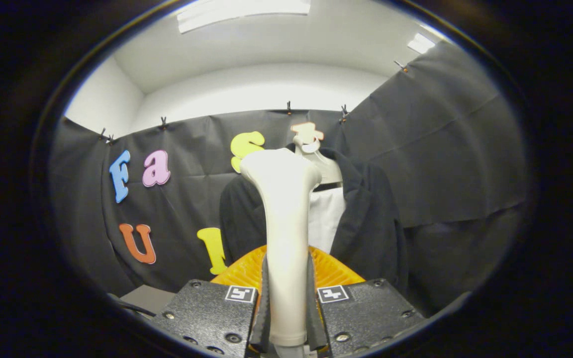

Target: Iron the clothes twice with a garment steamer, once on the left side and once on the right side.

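Observation:
A cream garment steamer point(285, 223) stands upright between my fingers, its handle clamped by both pads and its head rising in front of the clothes. My gripper point(286, 298) is shut on that handle. Beyond the steamer a black jacket point(371, 223) with a white inner panel point(327, 216) hangs on a pale mannequin hanger point(327, 166). The steamer head covers the jacket's middle left part. The jacket's left side point(240, 219) and right side show either side of the steamer.
Black cloth walls point(445, 149) close the booth behind and to the right of the jacket. A grey table corner point(147, 298) lies low on the left, with a dark cable across it. White ceiling and lights are above.

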A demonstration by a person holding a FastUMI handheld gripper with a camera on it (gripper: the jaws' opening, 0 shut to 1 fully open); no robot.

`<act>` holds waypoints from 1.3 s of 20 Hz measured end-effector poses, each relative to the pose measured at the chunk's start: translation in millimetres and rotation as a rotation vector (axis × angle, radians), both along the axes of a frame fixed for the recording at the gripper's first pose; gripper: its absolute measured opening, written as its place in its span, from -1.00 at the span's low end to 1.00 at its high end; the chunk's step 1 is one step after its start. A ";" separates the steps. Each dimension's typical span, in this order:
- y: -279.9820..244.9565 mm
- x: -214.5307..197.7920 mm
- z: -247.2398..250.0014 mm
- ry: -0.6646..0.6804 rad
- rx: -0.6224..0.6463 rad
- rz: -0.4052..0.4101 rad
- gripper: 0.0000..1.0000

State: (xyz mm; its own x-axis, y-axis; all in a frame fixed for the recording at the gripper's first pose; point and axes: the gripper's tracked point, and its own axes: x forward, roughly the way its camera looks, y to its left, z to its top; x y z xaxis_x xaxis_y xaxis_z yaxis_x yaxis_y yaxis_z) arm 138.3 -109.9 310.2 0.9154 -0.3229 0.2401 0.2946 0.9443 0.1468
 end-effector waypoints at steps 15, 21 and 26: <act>-7.3 67.3 -19.5 0.055 -0.081 0.040 -0.36; -14.8 63.9 -54.5 0.108 -0.081 0.055 -0.35; -26.1 55.4 -91.4 0.155 -0.050 0.035 -0.35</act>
State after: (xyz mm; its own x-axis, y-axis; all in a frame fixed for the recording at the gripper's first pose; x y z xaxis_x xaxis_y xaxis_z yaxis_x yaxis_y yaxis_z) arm 193.7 -136.1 218.7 0.9532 -0.2816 0.1103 0.2771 0.9593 0.0544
